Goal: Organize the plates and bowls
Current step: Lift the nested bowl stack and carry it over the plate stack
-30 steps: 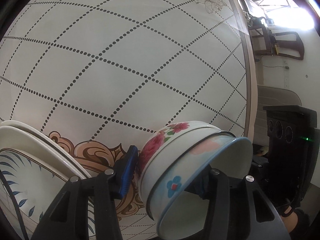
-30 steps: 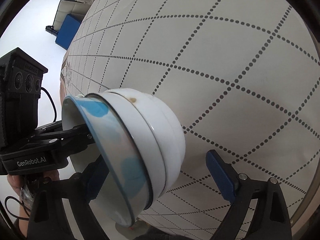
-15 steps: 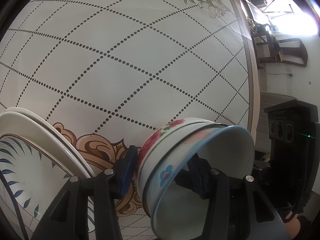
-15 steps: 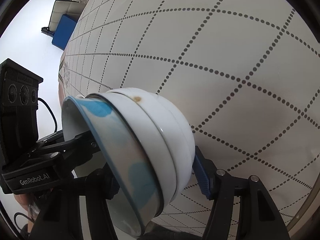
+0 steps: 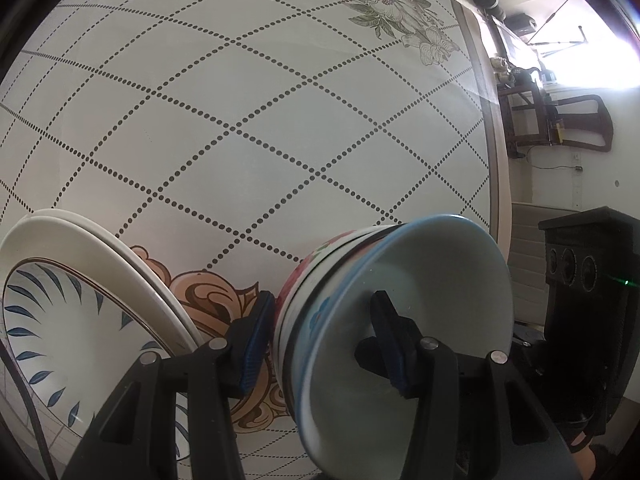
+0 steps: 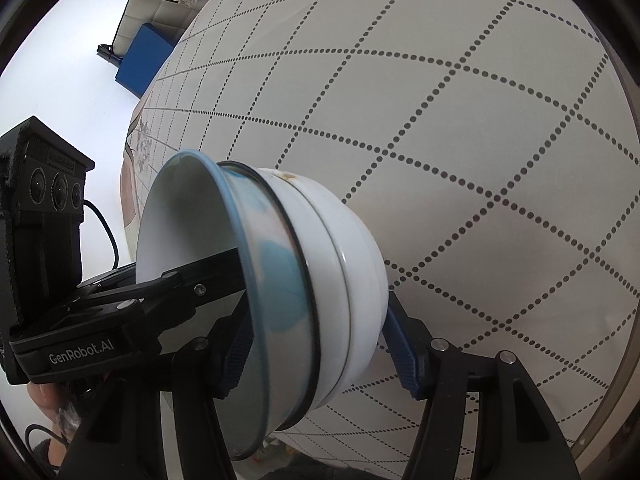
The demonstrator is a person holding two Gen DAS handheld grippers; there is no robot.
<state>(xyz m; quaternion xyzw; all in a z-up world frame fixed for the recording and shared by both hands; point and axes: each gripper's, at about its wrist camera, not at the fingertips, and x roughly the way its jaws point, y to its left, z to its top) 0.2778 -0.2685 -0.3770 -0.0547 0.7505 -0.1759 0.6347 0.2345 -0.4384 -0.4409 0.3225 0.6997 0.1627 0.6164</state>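
Observation:
A stack of nested bowls [image 5: 440, 280] hangs tilted on its side above the dotted tablecloth [image 5: 240, 120]. A blue-rimmed bowl [image 6: 192, 216] lies innermost, with a floral bowl [image 5: 296, 288] and a white bowl [image 6: 352, 248] around it. My left gripper [image 5: 324, 344] is shut on the stack's wall, one pad inside and one outside. My right gripper [image 6: 320, 348] is shut on the same stack, one pad inside the rim and the other against the white bowl's base. Stacked plates [image 5: 80, 320] with a blue leaf pattern sit at the lower left.
The table's edge [image 5: 494, 152] runs down the right of the left wrist view, with a wooden chair [image 5: 560, 120] beyond it. A blue box [image 6: 144, 60] and a pale sofa [image 6: 160, 12] stand on the floor past the table's far side.
My right gripper's jaws have closed in onto the bowl stack, the right pad now touching the white bowl's base. The stack has lifted slightly and tipped its mouth more toward the left wrist camera.

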